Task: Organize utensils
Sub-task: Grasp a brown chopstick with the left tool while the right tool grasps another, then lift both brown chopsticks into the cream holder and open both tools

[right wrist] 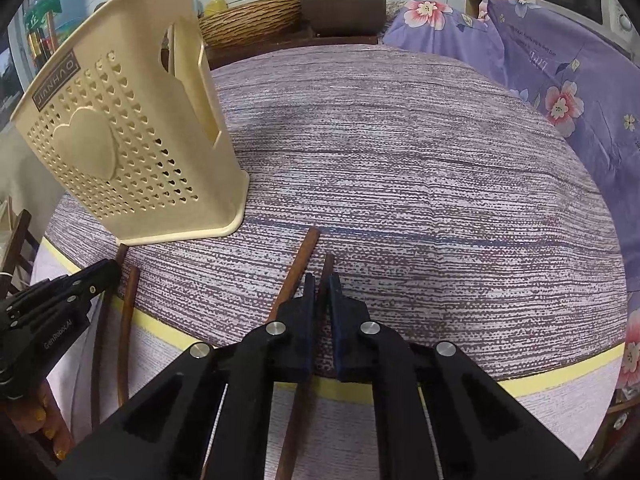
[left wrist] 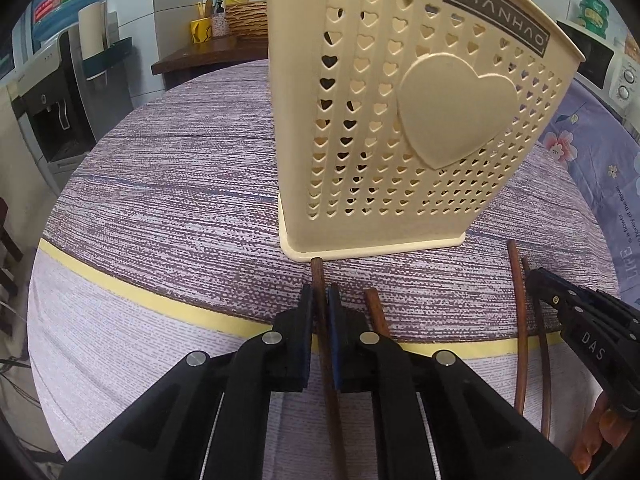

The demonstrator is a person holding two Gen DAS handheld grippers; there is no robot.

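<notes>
Four brown chopsticks on the table, all lying roughly lengthwise away from the cameras toward the cream holder [left wrist: 404, 120]; long axes near parallel with the tongs' own pointing line.

Left tongs [left wrist: 319, 300] clamped on one chopstick [left wrist: 320, 280] — pads pressed to both sides of it, far tip touching or just shy of the holder's base, hard to call; its mate [left wrist: 375, 308] loose just right of the tongs.

Right tongs [right wrist: 319, 288] closed on the thinner-looking stick [right wrist: 328, 266] poking out past the pads; second stick [right wrist: 298, 264] just left of the left pad, slanting off to the upper right, not gripped as far as can be seen.

Holder upright on the striped table [left wrist: 180, 184], perforated heart side facing both cameras, open top tipped slightly away; sits dead ahead of the left tongs and well off to the upper left from the right tongs.

So, guessing at the step: one stick in each tongs, both still flat on the cloth, next thing probably lift and tip upright — sticks horizontal now, holder opening up top, so a big swing of the long axis needed before dropping in; left side clearly nearer the holder, shorter trip; right side has to cross over toward it.

Main worry: thin round stick pivoting in the pads on the lift; also nudging the loose neighbours.
</notes>
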